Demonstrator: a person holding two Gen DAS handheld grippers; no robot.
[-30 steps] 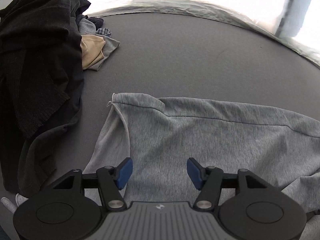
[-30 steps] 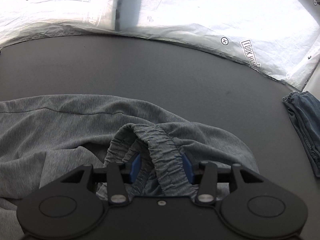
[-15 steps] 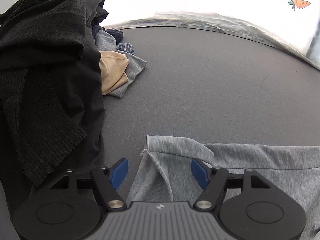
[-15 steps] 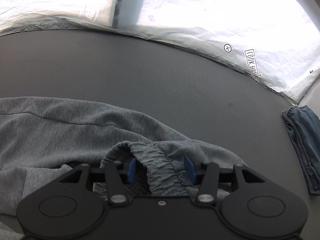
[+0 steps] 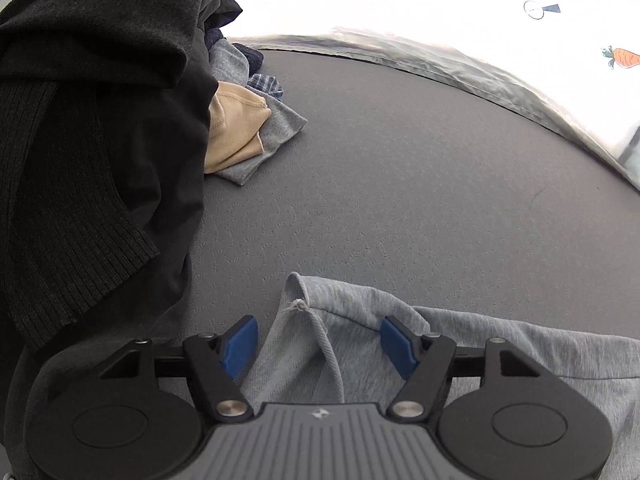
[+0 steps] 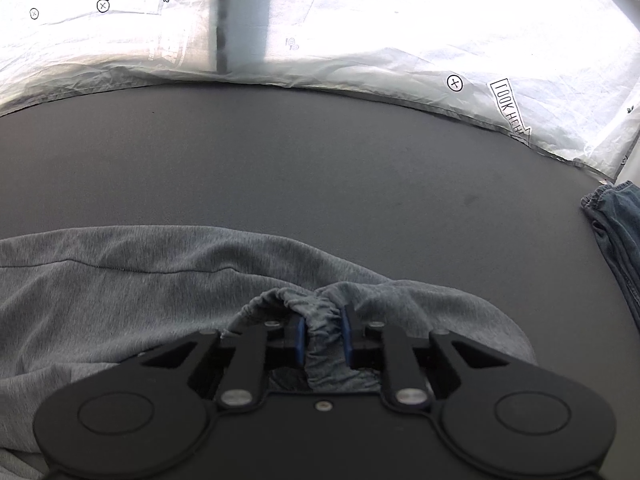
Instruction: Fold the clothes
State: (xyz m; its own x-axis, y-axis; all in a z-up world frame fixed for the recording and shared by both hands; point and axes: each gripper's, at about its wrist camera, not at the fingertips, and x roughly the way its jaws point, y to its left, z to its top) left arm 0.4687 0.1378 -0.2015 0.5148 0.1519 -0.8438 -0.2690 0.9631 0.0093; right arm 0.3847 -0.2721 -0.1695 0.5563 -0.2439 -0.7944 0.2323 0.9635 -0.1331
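The grey pants (image 6: 140, 280) lie on the dark mat (image 5: 400, 180). The right gripper (image 6: 322, 340) has just closed and now clamps the waistband (image 6: 316, 308); the left gripper (image 5: 320, 344) has narrowed but stands apart around the hem (image 5: 298, 304), perhaps not touching. Lifting can start after it closes. The mat ahead is free; the dark pile (image 5: 88, 140) crowds the left.

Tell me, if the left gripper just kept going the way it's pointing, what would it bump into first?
Most likely the grey sweatpants: the left gripper points steeply down with its jaws open, the cuff corner lying between them untouched. Under that is the dark table. Depth is hard to judge.
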